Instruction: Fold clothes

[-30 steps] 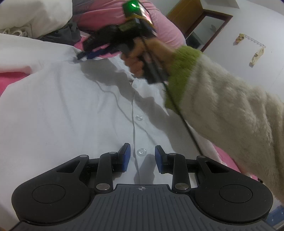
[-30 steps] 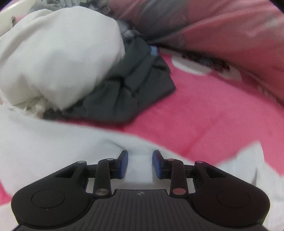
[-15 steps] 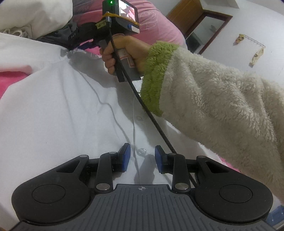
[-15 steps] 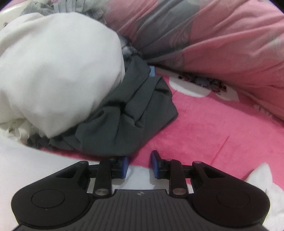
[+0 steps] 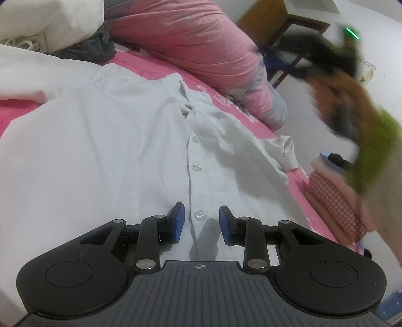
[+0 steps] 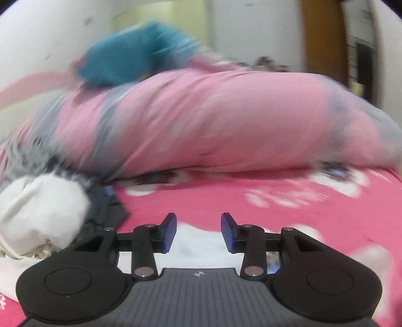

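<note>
A white button-up shirt (image 5: 100, 156) lies spread face up on the pink bed, collar at the far end. My left gripper (image 5: 200, 221) is open and empty, low over the shirt's lower placket, its fingers on either side of a button (image 5: 200, 215). My right gripper (image 6: 198, 232) is open and empty, raised above the bed, with a bit of the white shirt (image 6: 198, 241) below it. In the left wrist view the right gripper (image 5: 326, 52) is a blur, high at the upper right.
A rolled pink quilt (image 5: 196, 40) lies along the far side of the bed. A pile of white and dark grey clothes (image 6: 45, 216) sits at the left. A folded checked and pink stack (image 5: 336, 201) lies at the bed's right edge. A wooden door frame (image 5: 284, 22) stands behind.
The right gripper has left the shirt's collar and swung up and to the right, off the garment. Its view now tilts up toward the quilt. The left gripper has not moved.
</note>
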`<state>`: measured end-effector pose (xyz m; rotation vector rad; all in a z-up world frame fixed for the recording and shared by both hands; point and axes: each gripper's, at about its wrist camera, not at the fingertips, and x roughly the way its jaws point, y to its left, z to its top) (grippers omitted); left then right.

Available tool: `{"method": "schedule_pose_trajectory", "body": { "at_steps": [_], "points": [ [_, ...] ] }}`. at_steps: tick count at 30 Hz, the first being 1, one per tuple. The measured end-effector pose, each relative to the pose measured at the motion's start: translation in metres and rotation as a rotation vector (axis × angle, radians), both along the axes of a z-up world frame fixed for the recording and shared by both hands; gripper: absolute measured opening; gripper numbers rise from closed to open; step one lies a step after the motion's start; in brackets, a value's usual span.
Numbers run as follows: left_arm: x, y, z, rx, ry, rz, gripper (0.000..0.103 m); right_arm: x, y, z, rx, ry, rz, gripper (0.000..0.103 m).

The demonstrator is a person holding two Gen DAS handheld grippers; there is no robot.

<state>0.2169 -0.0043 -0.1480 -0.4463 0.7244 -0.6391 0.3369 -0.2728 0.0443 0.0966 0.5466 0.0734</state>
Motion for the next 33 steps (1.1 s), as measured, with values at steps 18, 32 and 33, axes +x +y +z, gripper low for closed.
{"method": "schedule_pose_trajectory", "body": {
  "at_steps": [18,32,33],
  "points": [
    [0.001,0.003,-0.001,-0.016,0.009,-0.001,0.03,-0.128,-0.227,-0.122,0.329,0.177,-0.574,0.045],
    [0.002,0.003,-0.001,-0.02,0.011,-0.005,0.03,-0.03,-0.151,-0.171,-0.441,0.127,-0.395,0.036],
    [0.002,0.003,-0.001,-0.021,0.011,-0.005,0.03,-0.029,-0.154,-0.168,-0.422,0.123,-0.395,0.023]
  ]
}}
